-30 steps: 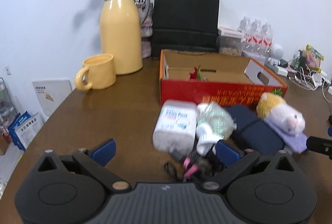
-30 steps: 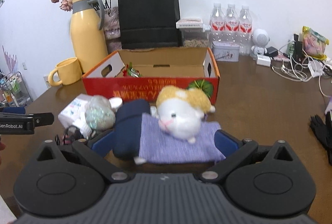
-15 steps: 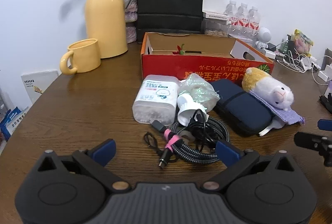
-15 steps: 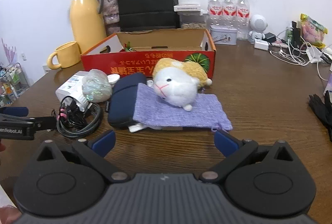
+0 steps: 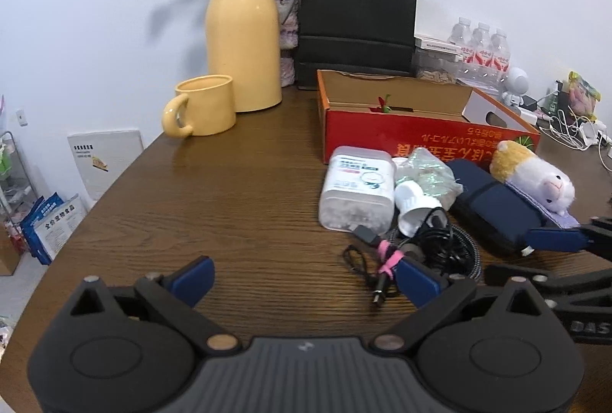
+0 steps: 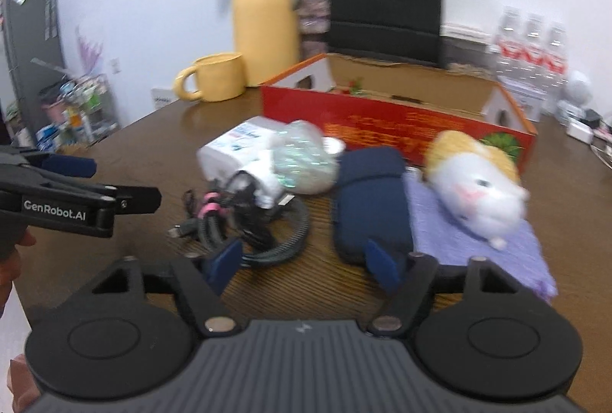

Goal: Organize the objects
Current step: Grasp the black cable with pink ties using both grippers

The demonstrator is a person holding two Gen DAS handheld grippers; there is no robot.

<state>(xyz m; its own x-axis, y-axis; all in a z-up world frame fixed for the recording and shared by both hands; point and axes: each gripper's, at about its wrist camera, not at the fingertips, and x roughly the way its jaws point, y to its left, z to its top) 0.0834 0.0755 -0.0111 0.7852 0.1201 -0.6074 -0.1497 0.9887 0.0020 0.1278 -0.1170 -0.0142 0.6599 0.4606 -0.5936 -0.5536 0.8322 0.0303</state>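
My right hand-held gripper (image 6: 306, 262) is closing, nothing pinched; my left hand-held gripper (image 5: 306, 279) is spread over the tabletop (image 5: 229, 206). The cable bundle (image 6: 252, 221) lies just ahead. Beyond, the cardboard box (image 5: 401, 130) holds something red, mostly hidden.

Behind the red box (image 5: 428, 134), which has an orange rim, plain brown insides and orange print on its front, stand a black bag (image 5: 357, 19), a yellow jug (image 5: 243, 42) with a grey collar and, left of the jug, a matching yellow mug (image 5: 202, 105). In front of the box on the dark brown wood-grain table (image 5: 229, 206) lie a clear tub (image 5: 357, 193) with a white label, a navy pouch (image 5: 493, 210), and a black cable (image 5: 432, 248) tied with pink. Right of the pouch a white-and-orange plush (image 5: 531, 179) with a pink nose rests on a lilac cloth (image 6: 478, 241); both grippers are black with blue pads (image 5: 193, 277).
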